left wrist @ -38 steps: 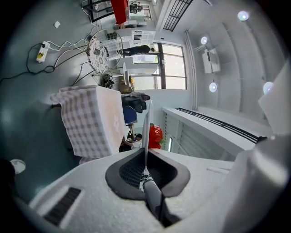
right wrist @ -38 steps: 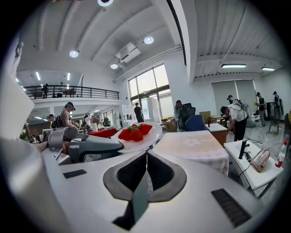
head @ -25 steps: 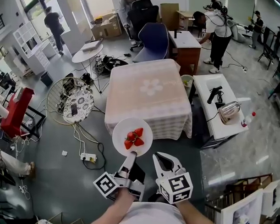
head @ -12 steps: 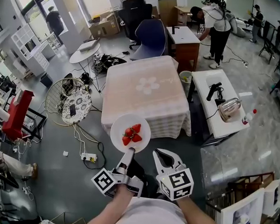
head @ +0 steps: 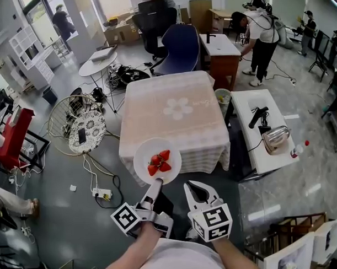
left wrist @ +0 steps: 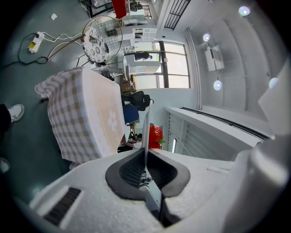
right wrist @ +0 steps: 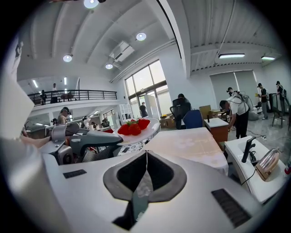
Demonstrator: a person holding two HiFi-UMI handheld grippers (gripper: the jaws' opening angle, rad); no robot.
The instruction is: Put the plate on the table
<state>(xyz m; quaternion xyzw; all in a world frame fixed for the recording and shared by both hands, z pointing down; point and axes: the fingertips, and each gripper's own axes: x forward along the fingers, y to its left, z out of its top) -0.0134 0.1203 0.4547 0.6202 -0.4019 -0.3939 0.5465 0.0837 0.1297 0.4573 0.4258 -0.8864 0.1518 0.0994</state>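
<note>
Two grippers up: my left gripper (head: 158, 184) pinches the plate (head: 144, 159) rim, strawberries (head: 159, 162) aboard, near the table (head: 179, 120); right gripper (head: 193, 186) closed, empty.

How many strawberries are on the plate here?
3 strawberries distinguishable, clustered at the centre of the plate: one far, one left, one near. The cluster may hide another.
</note>
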